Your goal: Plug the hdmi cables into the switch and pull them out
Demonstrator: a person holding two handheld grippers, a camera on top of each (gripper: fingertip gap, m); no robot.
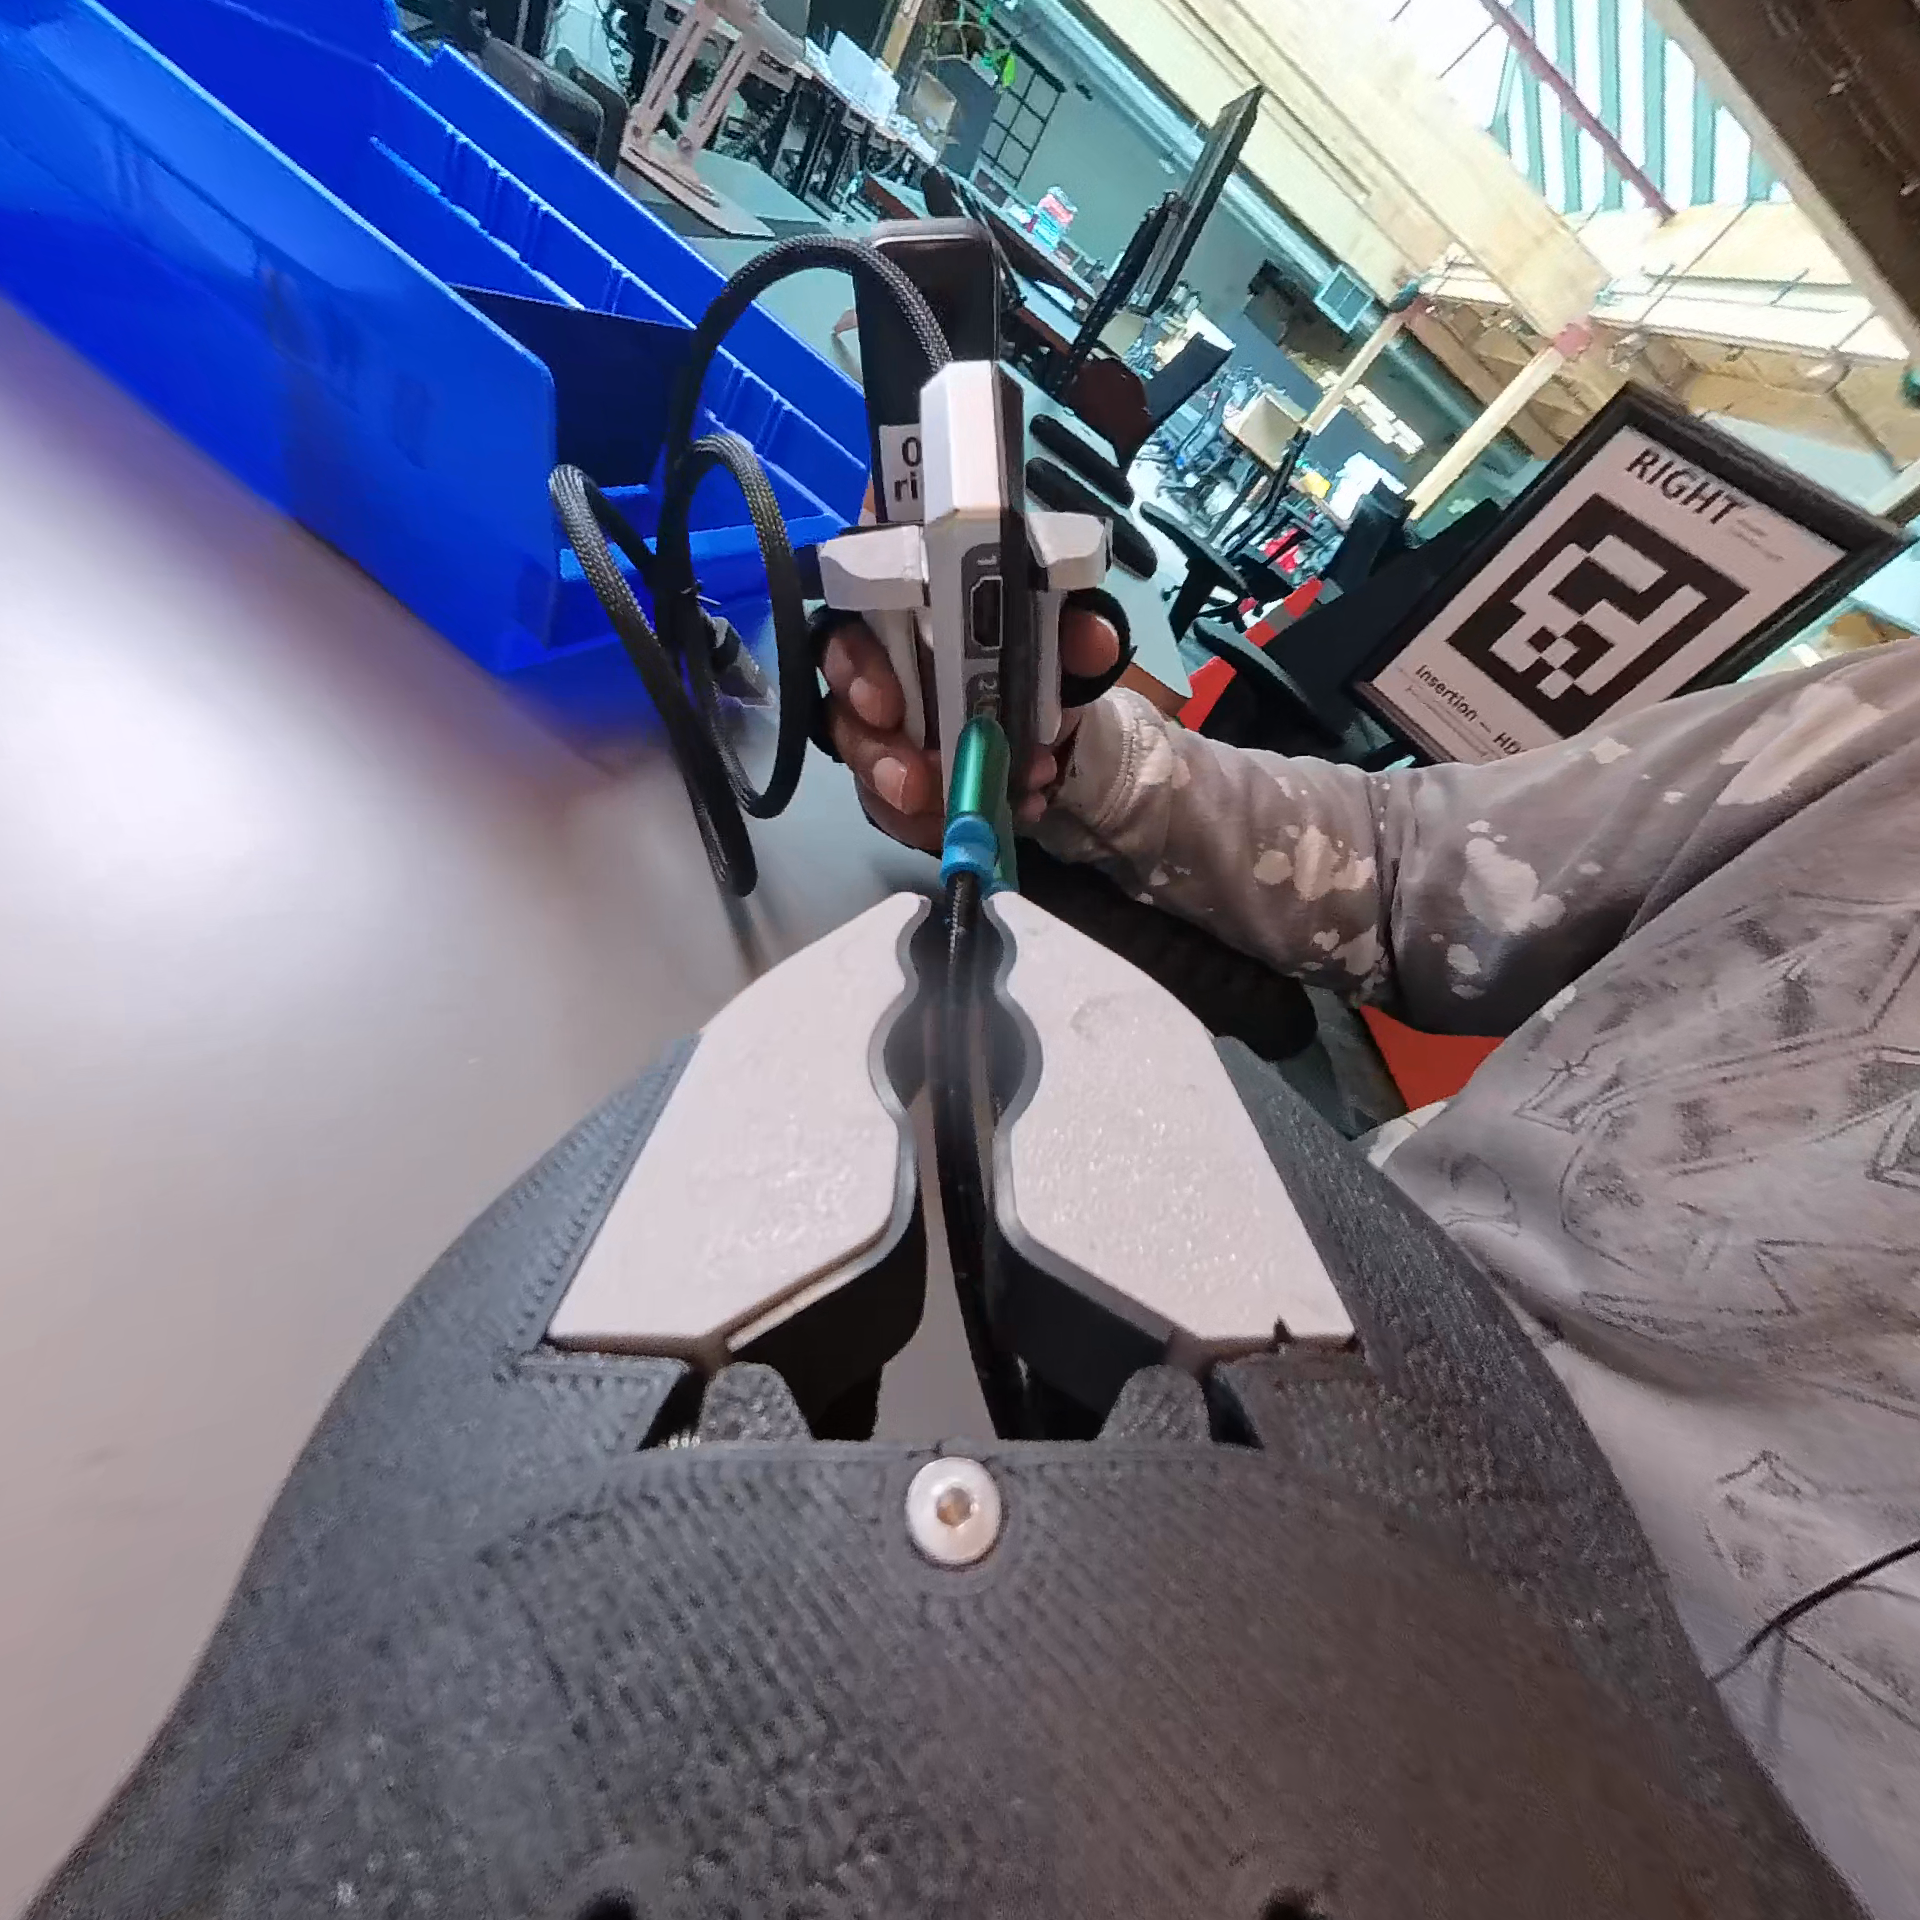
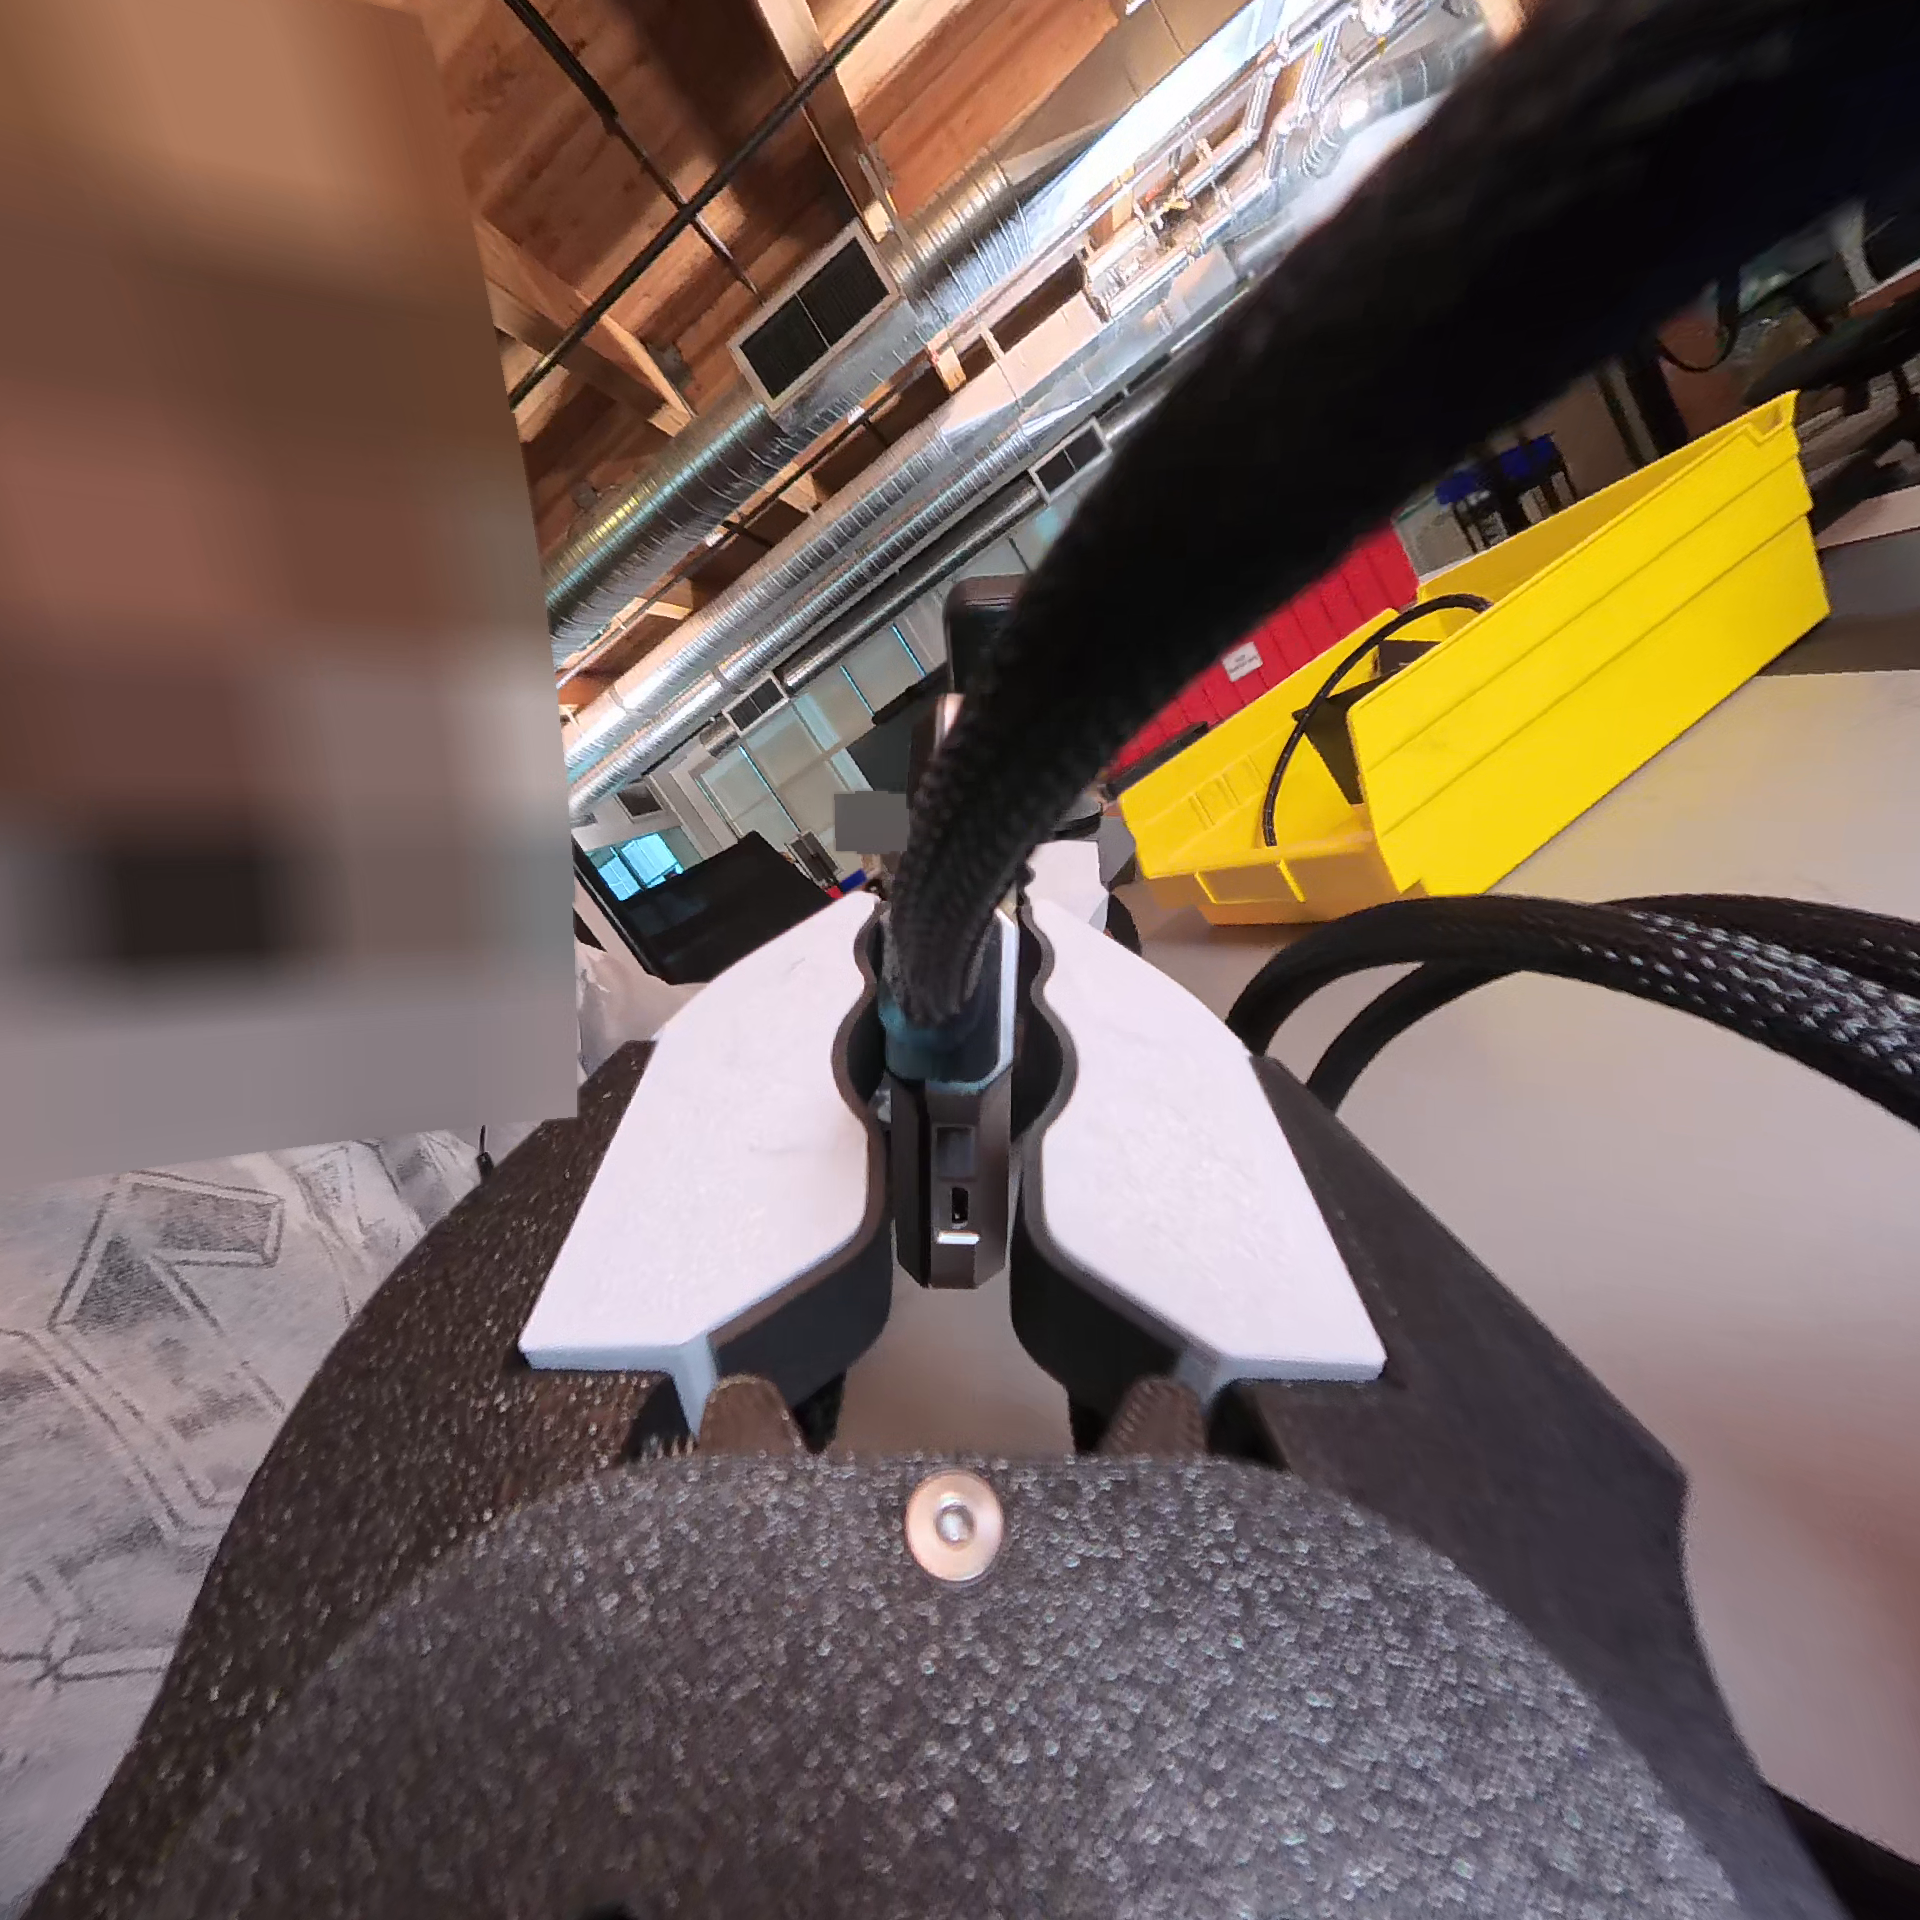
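Note:
In the left wrist view my left gripper [image 1: 961, 920] is shut on the black braided HDMI cable [image 1: 961, 1039], just behind its green plug [image 1: 977, 769]. The plug sits in a lower port of the dark switch [image 1: 987, 623], and an empty port shows above it. The right gripper [image 1: 982, 582], held by a hand, clamps the switch edge-on. In the right wrist view my right gripper [image 2: 951, 925] is shut on the switch [image 2: 951, 1195]. A braided cable [image 2: 945, 894] with a teal plug end [image 2: 925, 1044] enters the switch's top.
Blue bins [image 1: 312, 312] stand at the left on the grey table [image 1: 260, 935]. Loose loops of black cable [image 1: 727, 623] lie beside them and also show in the right wrist view [image 2: 1610, 977]. Yellow bins [image 2: 1558, 675] and a red one [image 2: 1299, 665] stand at the right. A framed marker sign [image 1: 1600, 592] and a person's sleeve [image 1: 1455, 862] are at the right.

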